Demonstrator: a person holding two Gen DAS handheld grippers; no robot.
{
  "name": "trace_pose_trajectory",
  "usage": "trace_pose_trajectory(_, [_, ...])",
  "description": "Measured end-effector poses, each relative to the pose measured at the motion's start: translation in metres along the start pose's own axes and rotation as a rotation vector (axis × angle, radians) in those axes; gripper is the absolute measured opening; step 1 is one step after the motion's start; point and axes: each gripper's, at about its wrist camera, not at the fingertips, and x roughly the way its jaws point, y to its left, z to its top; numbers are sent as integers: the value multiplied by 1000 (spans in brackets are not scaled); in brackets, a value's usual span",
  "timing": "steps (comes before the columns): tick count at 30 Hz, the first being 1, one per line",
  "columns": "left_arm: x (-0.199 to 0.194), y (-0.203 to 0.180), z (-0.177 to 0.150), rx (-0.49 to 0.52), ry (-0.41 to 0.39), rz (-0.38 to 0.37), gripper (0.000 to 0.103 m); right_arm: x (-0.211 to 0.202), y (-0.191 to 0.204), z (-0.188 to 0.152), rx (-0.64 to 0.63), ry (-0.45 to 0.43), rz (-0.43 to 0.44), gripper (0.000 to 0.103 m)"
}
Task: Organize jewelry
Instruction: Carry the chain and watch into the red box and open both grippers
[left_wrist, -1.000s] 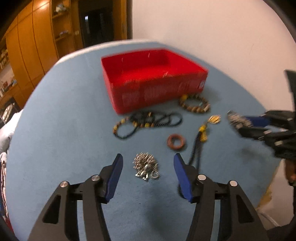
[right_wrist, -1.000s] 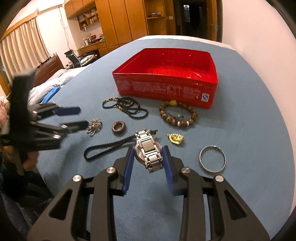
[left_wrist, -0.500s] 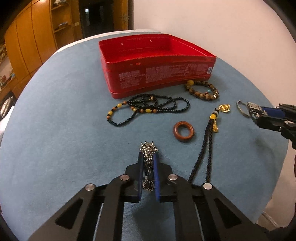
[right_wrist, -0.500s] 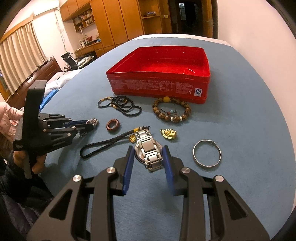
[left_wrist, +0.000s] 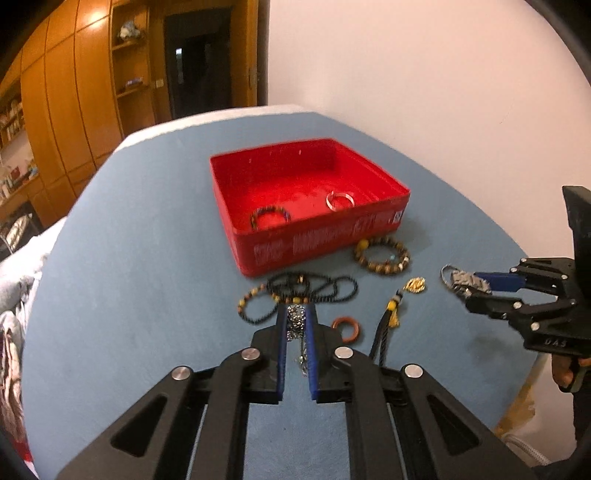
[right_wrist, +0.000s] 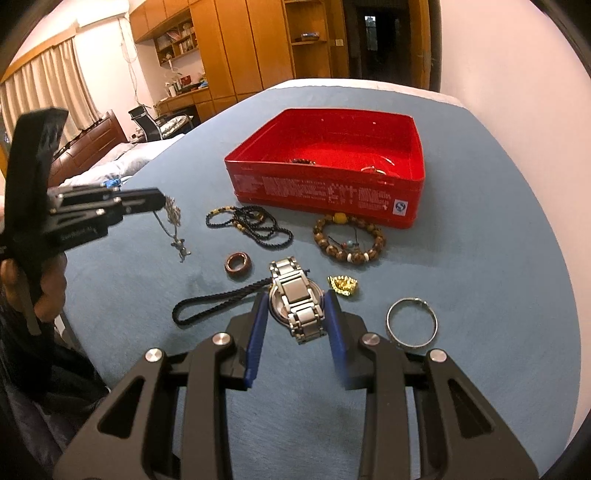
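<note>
My left gripper (left_wrist: 296, 314) is shut on a silver chain necklace (left_wrist: 295, 323) and holds it above the blue table; it hangs from the fingers in the right wrist view (right_wrist: 173, 221). My right gripper (right_wrist: 295, 299) is shut on a silver metal watch (right_wrist: 297, 302), also seen in the left wrist view (left_wrist: 465, 282). The red box (left_wrist: 317, 247) stands at the back and holds a beaded bracelet (left_wrist: 269, 218) and a silver ring (left_wrist: 340, 199).
On the table lie a black bead necklace (right_wrist: 247, 221), a brown bead bracelet (right_wrist: 349, 238), a brown ring (right_wrist: 239, 264), a black cord (right_wrist: 218, 301), a gold charm (right_wrist: 343, 284) and a silver bangle (right_wrist: 412, 326). A wall is close on the right.
My left gripper closed on the chain necklace and has lifted it off the table. My right gripper keeps the watch and has risen a little.
</note>
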Motion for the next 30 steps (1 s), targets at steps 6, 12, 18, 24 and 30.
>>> trace_pose_trajectory(6, [-7,-5,24,26,-22,-3,9,-8,3,14,-28,-18,-2,30])
trace_pose_trajectory(12, [-30,-5,61,44,-75,-8,9,-16,1,41,-64,-29,1,30])
trace_pose_trajectory(18, [-42,-6,104,85,-130,3,9,-16,-11,78,-76,-33,2,30])
trace_pose_trajectory(24, [-26,-3,136,103,-138,10,9,-3,-31,123,-70,-25,2,30])
trace_pose_trajectory(30, [14,9,161,85,-109,9,9,39,-50,158,-56,17,-16,30])
